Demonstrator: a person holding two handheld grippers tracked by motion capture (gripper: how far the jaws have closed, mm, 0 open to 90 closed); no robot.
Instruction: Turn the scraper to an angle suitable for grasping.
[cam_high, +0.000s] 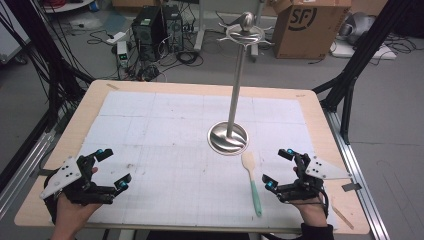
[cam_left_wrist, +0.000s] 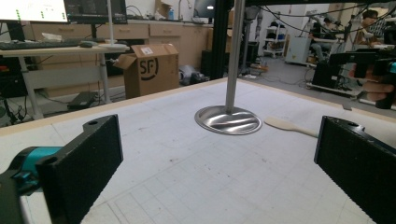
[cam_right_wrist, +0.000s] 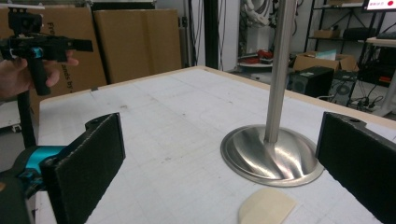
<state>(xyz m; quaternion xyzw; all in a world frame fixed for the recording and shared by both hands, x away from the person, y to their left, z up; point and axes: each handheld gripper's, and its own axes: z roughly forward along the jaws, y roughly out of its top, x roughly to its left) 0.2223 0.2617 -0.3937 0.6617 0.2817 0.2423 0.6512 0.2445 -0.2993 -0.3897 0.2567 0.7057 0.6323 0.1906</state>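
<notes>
Both my grippers, left (cam_high: 111, 169) and right (cam_high: 278, 168), rest empty with jaws wide apart, flanking the spatula (cam_high: 251, 181) beside the stand (cam_high: 228, 138), apparently ready to start.

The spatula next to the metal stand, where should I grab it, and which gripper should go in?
Probably grip the spatula by its long green handle, closing across its narrow width from above. It lies flat on the table, its pale blade close to the stand's base, so the handle end is the freer part. The open right gripper is beside it and closest.
</notes>
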